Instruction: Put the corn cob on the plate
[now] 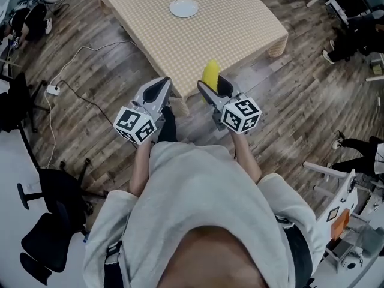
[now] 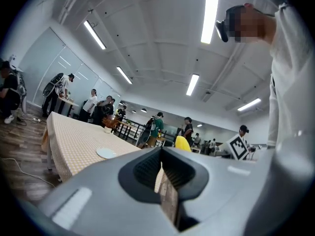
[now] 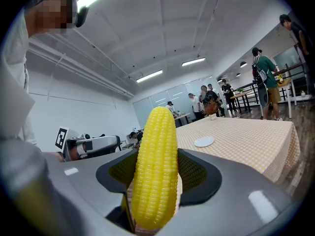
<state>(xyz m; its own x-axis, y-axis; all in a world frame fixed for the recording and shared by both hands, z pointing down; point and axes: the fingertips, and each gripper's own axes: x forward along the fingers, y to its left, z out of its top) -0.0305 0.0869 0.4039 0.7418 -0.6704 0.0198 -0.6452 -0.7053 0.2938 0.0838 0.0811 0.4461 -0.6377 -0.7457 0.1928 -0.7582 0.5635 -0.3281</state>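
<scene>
The corn (image 3: 156, 166) is clamped upright in the right hand-held gripper (image 1: 211, 84), its lower part between the pads and its rounded tip pointing to 12 o'clock, so the step in hand looks like the carry to the plate (image 1: 183, 7). In the head view the plate lies well apart from both grippers, at about 11 o'clock from the corn, near the far side of the checked table (image 1: 240, 35); the person stands short of the table's near corner. To do this well, I judge the right gripper should keep its firm hold while it goes over the table edge, then come down low and tip the corn onto its side before letting go, since a smooth round cob dropped from height would likely roll off a shallow plate. The left hand-held gripper (image 1: 161, 87) has its jaws together on nothing, beside the right at 9 o'clock. The plate holds nothing so far.
</scene>
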